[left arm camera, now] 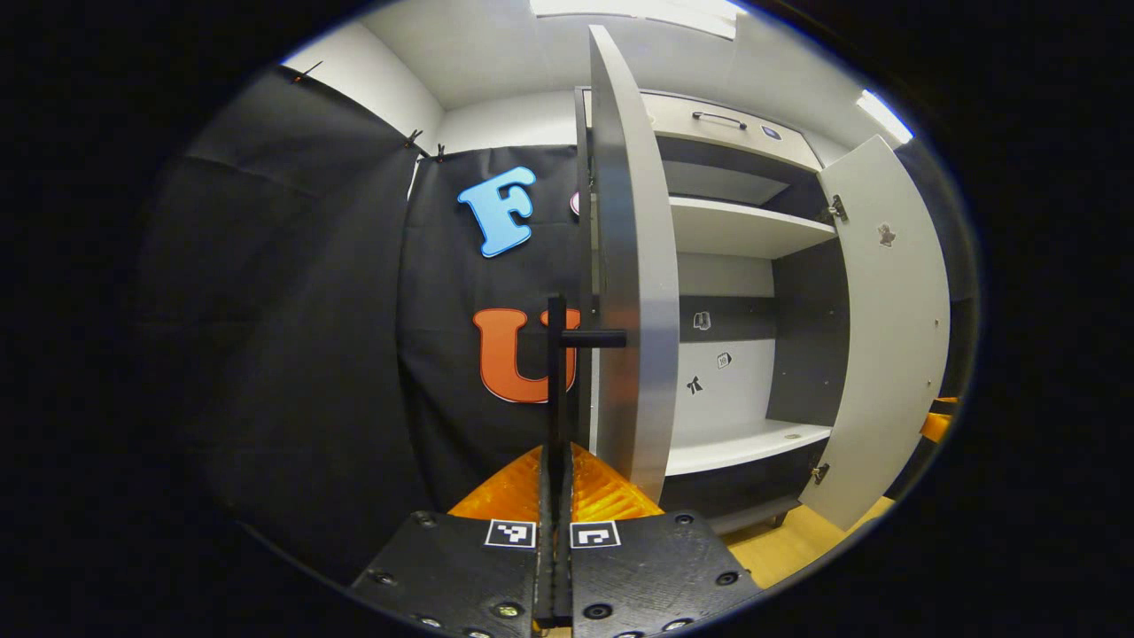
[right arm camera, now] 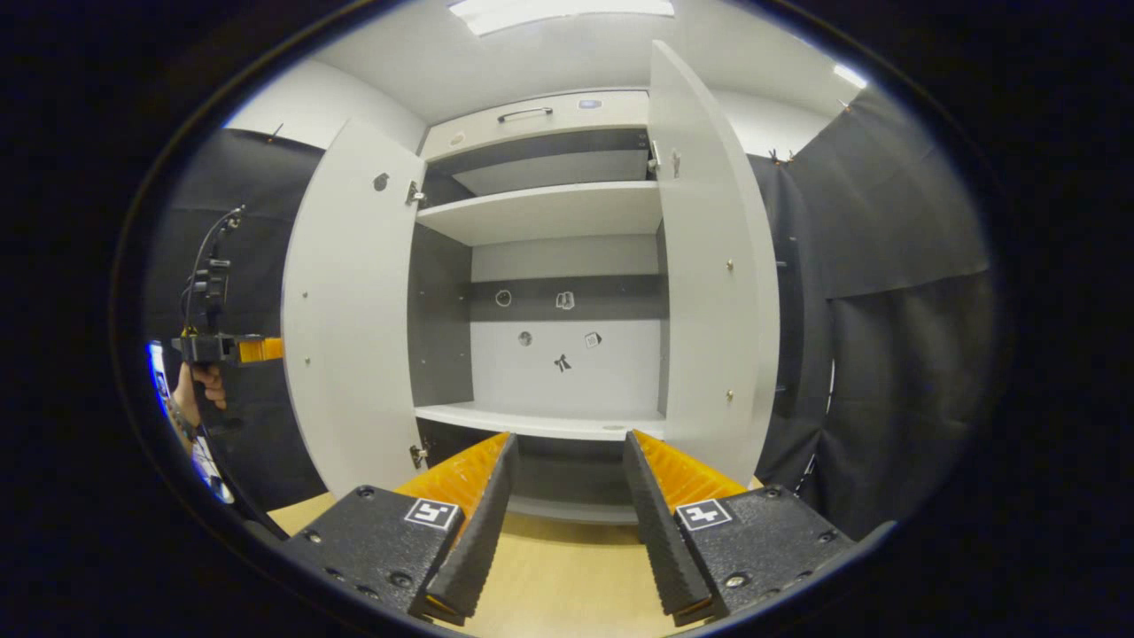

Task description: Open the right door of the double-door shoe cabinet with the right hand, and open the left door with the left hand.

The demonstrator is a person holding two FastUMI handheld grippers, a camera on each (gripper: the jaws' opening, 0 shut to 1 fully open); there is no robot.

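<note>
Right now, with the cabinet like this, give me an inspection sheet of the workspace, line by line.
Surface: light wooden floor under the cabinet, bare where seen.
Job's things: shoe cabinet; left door and right door both swung wide open; shelves bare, small stickers on the back panel.
Clutter: nothing seen.
Grippers: left gripper shut on the left door's black handle; right gripper open, fingers spread, holding nothing, aimed into the cabinet. A hand holds the left gripper beside the left door.
Cables: a black cable arcs up from the left gripper.
Surroundings: black cloth booth wall, white ceiling with light panels.
</note>
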